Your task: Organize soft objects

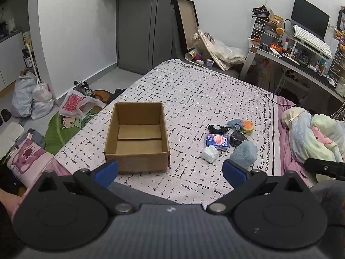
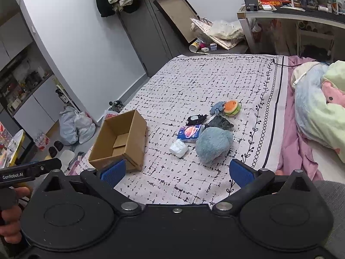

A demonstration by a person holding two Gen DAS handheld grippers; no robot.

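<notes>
An open, empty cardboard box (image 1: 138,138) (image 2: 120,140) sits on the patterned bed cover. To its right lies a cluster of soft things: a fluffy blue plush (image 1: 243,154) (image 2: 213,145), a white tissue pack (image 1: 209,153) (image 2: 179,147), a blue packet (image 1: 217,141) (image 2: 190,132), a burger plush (image 1: 247,126) (image 2: 231,108), two black items (image 1: 215,128) (image 2: 220,123) and a small blue cloth (image 1: 235,123). My left gripper (image 1: 170,171) is open and empty, near the box's front wall. My right gripper (image 2: 177,172) is open and empty, just short of the blue plush.
A rolled pastel blanket (image 1: 312,133) (image 2: 319,108) lies on the bed at right. A desk (image 1: 301,60) with monitor stands beyond it. Bags (image 1: 32,99) and clutter cover the floor at left. The grey door (image 1: 142,26) is at the back.
</notes>
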